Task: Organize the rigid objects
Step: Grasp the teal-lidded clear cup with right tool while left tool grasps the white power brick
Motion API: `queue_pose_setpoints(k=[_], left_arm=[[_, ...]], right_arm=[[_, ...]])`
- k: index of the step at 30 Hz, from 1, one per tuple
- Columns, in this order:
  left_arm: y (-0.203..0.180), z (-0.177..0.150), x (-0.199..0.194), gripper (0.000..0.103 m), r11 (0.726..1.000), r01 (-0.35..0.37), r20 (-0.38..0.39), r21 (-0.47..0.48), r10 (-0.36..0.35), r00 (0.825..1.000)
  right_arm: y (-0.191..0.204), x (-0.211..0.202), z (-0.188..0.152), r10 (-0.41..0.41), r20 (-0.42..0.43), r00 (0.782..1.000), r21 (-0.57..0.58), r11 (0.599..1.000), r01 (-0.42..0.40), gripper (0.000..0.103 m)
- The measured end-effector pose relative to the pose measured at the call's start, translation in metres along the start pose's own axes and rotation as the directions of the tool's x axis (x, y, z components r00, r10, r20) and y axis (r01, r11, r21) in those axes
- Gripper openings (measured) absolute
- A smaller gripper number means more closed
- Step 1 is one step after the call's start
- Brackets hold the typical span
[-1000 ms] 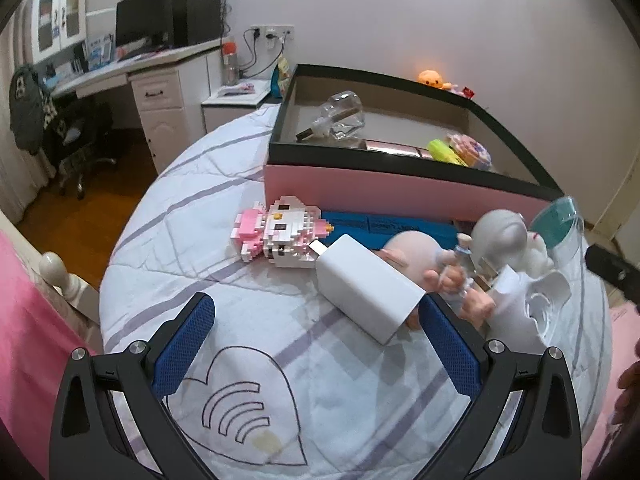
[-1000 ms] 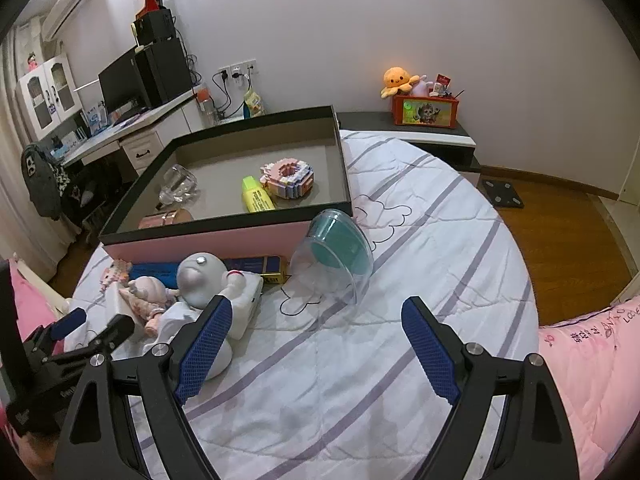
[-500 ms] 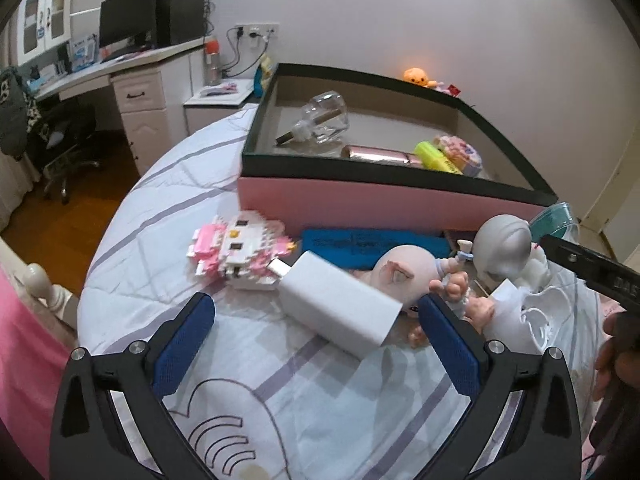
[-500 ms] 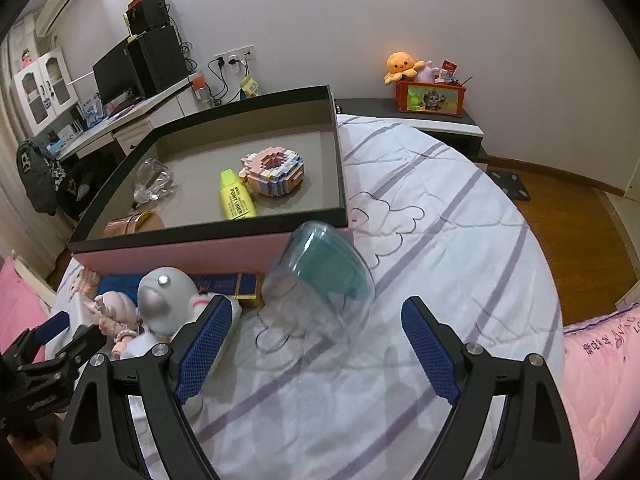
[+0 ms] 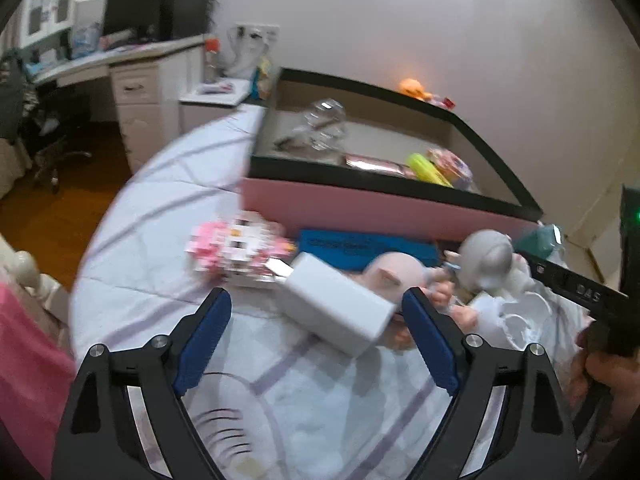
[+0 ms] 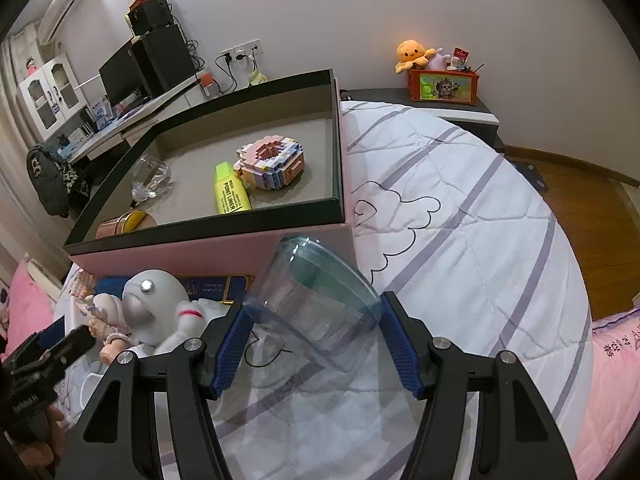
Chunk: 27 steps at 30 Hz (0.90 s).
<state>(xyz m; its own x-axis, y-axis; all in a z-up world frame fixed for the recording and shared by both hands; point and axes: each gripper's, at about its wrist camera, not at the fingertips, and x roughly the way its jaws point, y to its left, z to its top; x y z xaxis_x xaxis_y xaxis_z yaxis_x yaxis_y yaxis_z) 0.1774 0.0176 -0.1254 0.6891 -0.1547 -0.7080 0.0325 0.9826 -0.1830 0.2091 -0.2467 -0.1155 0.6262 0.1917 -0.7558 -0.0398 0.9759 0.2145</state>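
Note:
A clear teal plastic cup (image 6: 316, 304) lies on its side on the bed in front of the pink box (image 6: 208, 248). My right gripper (image 6: 316, 344) is open, its blue pads on either side of the cup. My left gripper (image 5: 316, 336) is open just before a white rectangular block (image 5: 336, 304). Beside the block lie a pink brick figure (image 5: 236, 248), a blue flat box (image 5: 360, 246), a doll (image 5: 396, 276) and a white astronaut toy (image 5: 492, 264). The astronaut toy (image 6: 156, 300) also shows in the right wrist view.
The box's tray holds a yellow highlighter (image 6: 230, 196), a brick doughnut (image 6: 272, 162), a glass bottle (image 6: 150, 174) and a copper tin (image 6: 124, 222). A nightstand with an orange plush (image 6: 412, 54) stands behind the bed. A desk (image 5: 120, 60) is at the far left.
My right gripper has moved forward and down until its pads flank the cup. My left gripper has shifted closer to the white block; its view is motion-blurred.

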Motion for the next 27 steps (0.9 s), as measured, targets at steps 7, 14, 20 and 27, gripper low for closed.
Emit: queue_pose_setpoints(k=[7,14,20,27], left_arm=[[0.001,0.001,0.014,0.096,0.995,-0.103,-0.013,0.009,0.104,0.995],[-0.002,-0.002,0.017,0.056,0.998,-0.041,-0.058,0.049,0.044,0.997],[0.0,0.002,0.021,0.082,0.996,-0.067,-0.072,0.062,0.071,0.995],[0.002,-0.003,0.016,0.054,0.998,-0.027,-0.056,0.049,0.03,0.998]], right_arm=[[0.0,0.003,0.002,-0.005,-0.004,1.0,-0.005,1.0,0.005,0.065],[0.002,0.001,0.001,0.003,-0.012,1.0,-0.022,1.0,-0.004,0.064],[0.003,0.003,0.001,0.006,-0.011,1.0,-0.024,1.0,-0.006,0.064],[0.003,-0.003,-0.001,0.012,-0.008,1.0,-0.026,1.0,-0.012,0.064]])
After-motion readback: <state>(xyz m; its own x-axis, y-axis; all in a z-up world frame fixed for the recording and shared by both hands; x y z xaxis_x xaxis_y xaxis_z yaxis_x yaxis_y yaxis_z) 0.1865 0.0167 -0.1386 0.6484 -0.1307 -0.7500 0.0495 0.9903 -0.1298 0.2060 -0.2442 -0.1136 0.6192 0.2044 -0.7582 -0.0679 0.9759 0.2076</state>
